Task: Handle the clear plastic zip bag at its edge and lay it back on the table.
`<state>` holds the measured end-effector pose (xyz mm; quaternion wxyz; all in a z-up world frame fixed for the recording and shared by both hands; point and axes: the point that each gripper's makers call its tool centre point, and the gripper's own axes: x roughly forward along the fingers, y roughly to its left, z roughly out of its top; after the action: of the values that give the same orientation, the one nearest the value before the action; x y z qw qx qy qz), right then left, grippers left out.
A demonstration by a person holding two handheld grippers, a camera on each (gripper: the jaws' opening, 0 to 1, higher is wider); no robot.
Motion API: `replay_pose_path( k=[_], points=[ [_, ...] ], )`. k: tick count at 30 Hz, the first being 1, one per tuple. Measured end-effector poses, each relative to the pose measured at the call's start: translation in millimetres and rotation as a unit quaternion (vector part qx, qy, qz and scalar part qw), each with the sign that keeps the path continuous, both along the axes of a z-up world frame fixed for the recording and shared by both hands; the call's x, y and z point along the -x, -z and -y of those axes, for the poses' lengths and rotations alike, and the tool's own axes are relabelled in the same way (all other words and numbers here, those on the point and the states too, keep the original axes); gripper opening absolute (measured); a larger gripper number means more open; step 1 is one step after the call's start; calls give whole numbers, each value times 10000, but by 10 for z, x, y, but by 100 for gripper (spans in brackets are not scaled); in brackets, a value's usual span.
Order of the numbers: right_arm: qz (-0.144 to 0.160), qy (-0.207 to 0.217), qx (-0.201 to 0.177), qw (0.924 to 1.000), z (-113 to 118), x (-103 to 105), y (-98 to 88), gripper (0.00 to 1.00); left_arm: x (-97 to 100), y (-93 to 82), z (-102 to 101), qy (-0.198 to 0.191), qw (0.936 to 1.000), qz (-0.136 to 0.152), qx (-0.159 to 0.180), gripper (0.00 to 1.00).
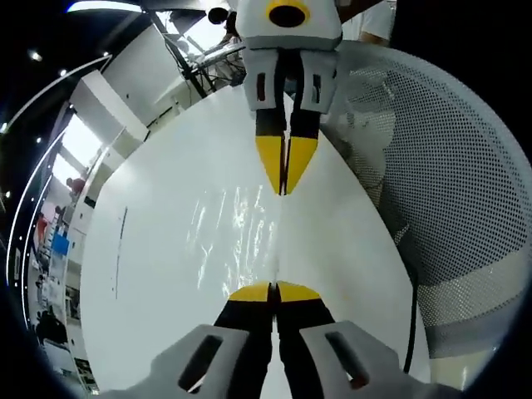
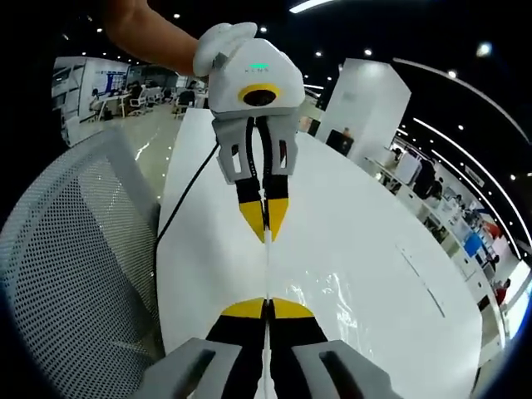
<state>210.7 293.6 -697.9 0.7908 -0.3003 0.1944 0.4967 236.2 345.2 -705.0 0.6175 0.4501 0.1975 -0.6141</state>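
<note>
Your clear plastic zip bag (image 1: 241, 241) hangs stretched between the two tools, one edge pinched at each end, with its glossy, wrinkled film spread over the white surface (image 1: 166, 274). In the left gripper view the bag runs up the centre of the frame, from your left hand-held gripper (image 1: 274, 293) at the bottom to the right hand-held gripper (image 1: 285, 170) reaching down from the top. The sheen of the film falls mostly left of that centre line. In the right gripper view the taut edge shows as a thin pale line from the right hand-held gripper (image 2: 268, 309) at the bottom up to the left hand-held gripper (image 2: 265, 220) in the upper centre, and the film (image 2: 349, 307) glints toward the lower right.

Both tools have their yellow tips pressed narrow on the bag's edge; neither is spread.

You appear to be in the handling step, with the bag held by its edge and not yet released. Whether the film already rests on the surface or hangs just above it cannot be told. The next move calls for bringing both ends down level, keeping the edge taut so the film settles flat, then opening the two tools.

A white mesh chair (image 1: 432, 208) stands beside the surface, on the right of the left gripper view.
</note>
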Motion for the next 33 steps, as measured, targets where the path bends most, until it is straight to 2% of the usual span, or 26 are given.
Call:
replay_pose_path(
  k=[33],
  points=[
    [154, -168, -133, 9997, -263, -74, -120, 4, 80, -71, 178, -112, 9999, -100, -85, 0]
  ],
)
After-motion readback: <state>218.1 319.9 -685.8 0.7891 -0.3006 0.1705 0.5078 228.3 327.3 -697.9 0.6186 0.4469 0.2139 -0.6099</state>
